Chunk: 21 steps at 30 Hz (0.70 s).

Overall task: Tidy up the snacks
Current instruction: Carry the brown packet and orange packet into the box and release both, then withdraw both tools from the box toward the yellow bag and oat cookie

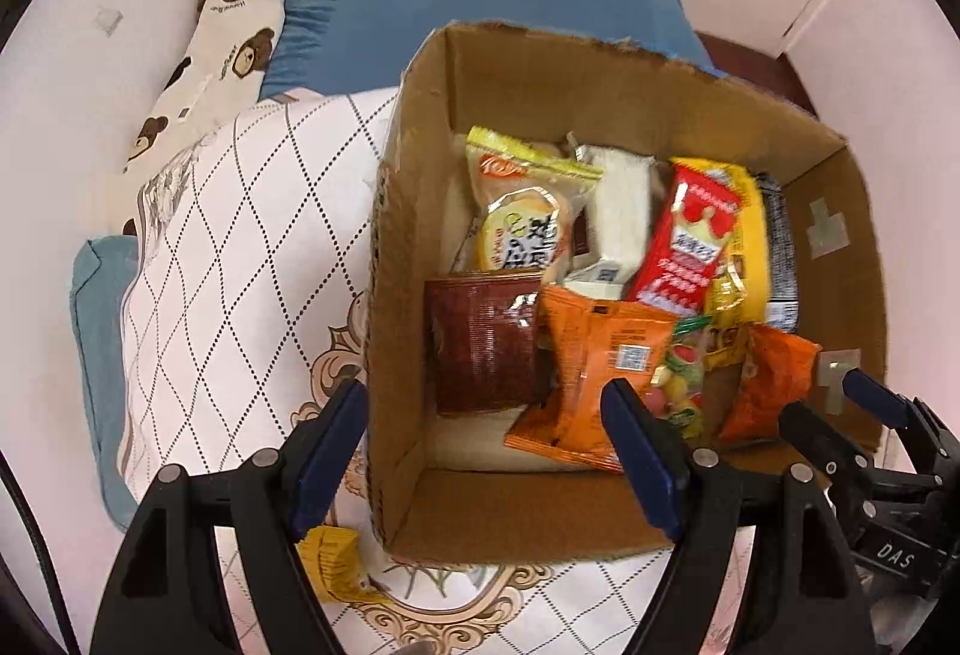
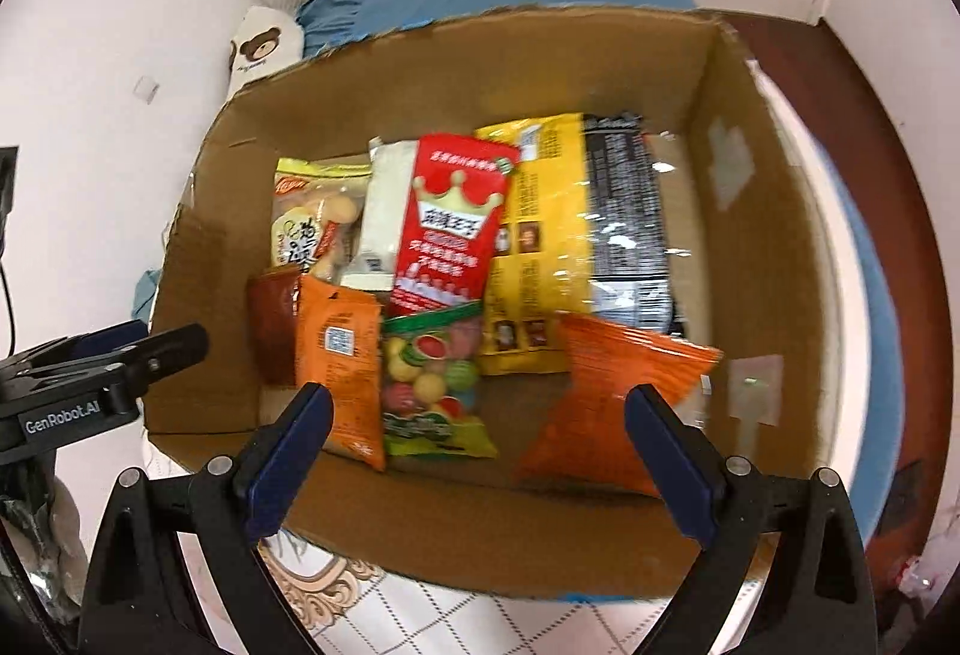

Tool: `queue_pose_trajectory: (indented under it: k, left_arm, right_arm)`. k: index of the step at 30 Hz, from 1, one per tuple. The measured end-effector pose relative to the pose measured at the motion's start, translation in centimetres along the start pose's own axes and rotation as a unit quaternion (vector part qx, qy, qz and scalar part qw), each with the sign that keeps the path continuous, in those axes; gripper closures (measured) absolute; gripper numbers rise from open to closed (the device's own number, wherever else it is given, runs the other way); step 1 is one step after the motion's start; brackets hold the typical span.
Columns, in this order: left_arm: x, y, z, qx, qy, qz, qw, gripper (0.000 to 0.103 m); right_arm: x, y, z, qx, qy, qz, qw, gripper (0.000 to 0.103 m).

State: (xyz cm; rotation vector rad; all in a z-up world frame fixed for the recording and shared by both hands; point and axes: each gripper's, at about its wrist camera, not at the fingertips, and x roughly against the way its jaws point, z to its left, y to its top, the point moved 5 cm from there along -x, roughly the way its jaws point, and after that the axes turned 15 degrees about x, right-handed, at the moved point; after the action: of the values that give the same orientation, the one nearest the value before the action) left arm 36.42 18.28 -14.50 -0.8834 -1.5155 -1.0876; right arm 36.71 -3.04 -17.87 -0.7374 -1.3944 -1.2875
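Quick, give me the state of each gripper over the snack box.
Left gripper: open, holding nothing, straddling the cardboard box wall.
Right gripper: open wide, empty, above the orange packets in the box.

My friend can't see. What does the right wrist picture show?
An open cardboard box full of snack packets, including a red packet and two orange packets. The right tongs hang open and empty above it.

My left gripper (image 1: 486,451) and right gripper (image 2: 480,460) — black frames, silver rivets, dark blue fingers (image 2: 288,451); white "GenRobot.AI" lettering on one.
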Motion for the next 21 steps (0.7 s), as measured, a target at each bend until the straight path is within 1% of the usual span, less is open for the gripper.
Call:
queue_pose_trajectory:
  k: [5, 12, 16, 21]
  left_arm:
    - [2.7, -1.1, -0.9, -0.006, -0.017, -0.043, 0.9989, 0.024]
    - [5.6, -3.7, -1.8, -0.013, -0.047, -0.081, 0.9955, 0.024]
    - [7.2, -5.8, -2.3, -0.027, -0.051, -0.110, 0.9922, 0.024]
    - [9.4, -8.4, -2.5, -0.033, -0.058, -0.151, 0.9863, 0.024]
  right_arm:
    - [3.0, -0.9, -0.1, 0.006, -0.023, -0.025, 0.999, 0.003]
    - [6.8, -2.4, 0.7, 0.020, -0.058, -0.062, 0.996, 0.003]
    - [8.7, -3.7, 1.1, 0.023, -0.067, -0.081, 0.994, 0.003]
    - [10.9, -5.5, 1.7, 0.031, -0.093, -0.103, 0.990, 0.003]
